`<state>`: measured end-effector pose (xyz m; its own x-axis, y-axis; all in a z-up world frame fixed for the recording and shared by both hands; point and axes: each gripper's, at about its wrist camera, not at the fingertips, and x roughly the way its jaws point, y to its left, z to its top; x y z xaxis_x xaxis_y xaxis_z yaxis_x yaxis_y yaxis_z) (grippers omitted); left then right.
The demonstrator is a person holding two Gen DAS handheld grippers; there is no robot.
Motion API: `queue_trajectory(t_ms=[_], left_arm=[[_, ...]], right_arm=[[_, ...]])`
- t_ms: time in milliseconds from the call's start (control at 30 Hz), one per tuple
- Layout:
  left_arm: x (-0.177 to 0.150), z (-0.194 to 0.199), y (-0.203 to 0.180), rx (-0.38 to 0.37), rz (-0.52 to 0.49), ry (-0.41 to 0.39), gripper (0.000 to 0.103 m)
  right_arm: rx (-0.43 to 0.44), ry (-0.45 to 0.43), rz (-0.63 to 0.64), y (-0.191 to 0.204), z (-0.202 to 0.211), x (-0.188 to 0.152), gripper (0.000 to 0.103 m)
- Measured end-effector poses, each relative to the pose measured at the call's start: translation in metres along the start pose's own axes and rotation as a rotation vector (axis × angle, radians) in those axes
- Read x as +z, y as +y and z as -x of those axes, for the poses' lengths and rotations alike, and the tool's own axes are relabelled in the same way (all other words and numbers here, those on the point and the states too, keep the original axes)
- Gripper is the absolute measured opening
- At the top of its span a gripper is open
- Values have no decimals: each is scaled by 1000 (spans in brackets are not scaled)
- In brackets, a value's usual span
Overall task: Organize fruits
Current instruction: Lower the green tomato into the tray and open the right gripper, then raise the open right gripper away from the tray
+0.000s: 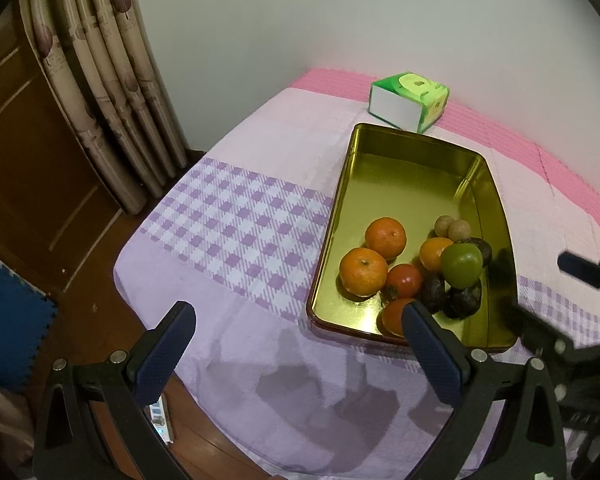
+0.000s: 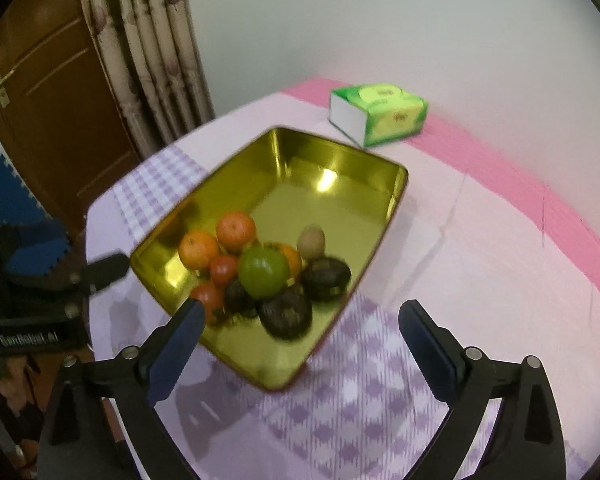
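Note:
A gold metal tray (image 1: 400,184) (image 2: 340,184) lies on the table and holds a pile of fruit at its near end. The pile has oranges (image 1: 363,271) (image 2: 236,231), red tomatoes (image 1: 404,280) (image 2: 223,270), a green fruit (image 1: 461,265) (image 2: 263,272), dark brown fruits (image 1: 465,300) (image 2: 286,318) and small tan round fruits (image 1: 459,230) (image 2: 311,243). My left gripper (image 1: 298,318) is open and empty, above the table just left of the tray's near corner. My right gripper (image 2: 302,320) is open and empty, hovering over the tray's near edge.
A green tissue box (image 1: 410,100) (image 2: 378,114) stands behind the tray. The table has a lilac checked cloth (image 1: 240,220) and a pink strip (image 2: 520,184) along the wall side. Curtains (image 1: 100,80) and a brown door (image 2: 60,100) stand to the left beyond the table edge.

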<state>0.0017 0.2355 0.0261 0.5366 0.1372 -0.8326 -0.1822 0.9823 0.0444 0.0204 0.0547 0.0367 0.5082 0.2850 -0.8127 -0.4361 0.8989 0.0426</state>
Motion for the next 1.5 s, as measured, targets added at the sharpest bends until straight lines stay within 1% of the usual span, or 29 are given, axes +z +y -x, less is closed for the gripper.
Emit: queue_trajectory(t_ms=[133, 200, 467, 800, 1000, 1500], left_arm=[[-1, 3, -2, 6, -5, -6, 102], [-1, 4, -3, 8, -8, -8, 102], [-4, 8, -11, 5, -27, -18, 102], [-6, 8, -13, 9, -30, -17, 102], [-6, 7, -13, 8, -35, -13, 102], [-8, 5, -13, -2, -37, -5, 102]], right_arm=[[-19, 22, -8, -1, 3, -11, 97], [-38, 26, -12, -1, 4, -13, 97], [-63, 34, -27, -3, 7, -19, 97], [-64, 31, -22, 0, 10, -24, 97], [-43, 53, -40, 0, 7, -25, 97], [-29, 63, -27, 3, 1, -27, 97]])
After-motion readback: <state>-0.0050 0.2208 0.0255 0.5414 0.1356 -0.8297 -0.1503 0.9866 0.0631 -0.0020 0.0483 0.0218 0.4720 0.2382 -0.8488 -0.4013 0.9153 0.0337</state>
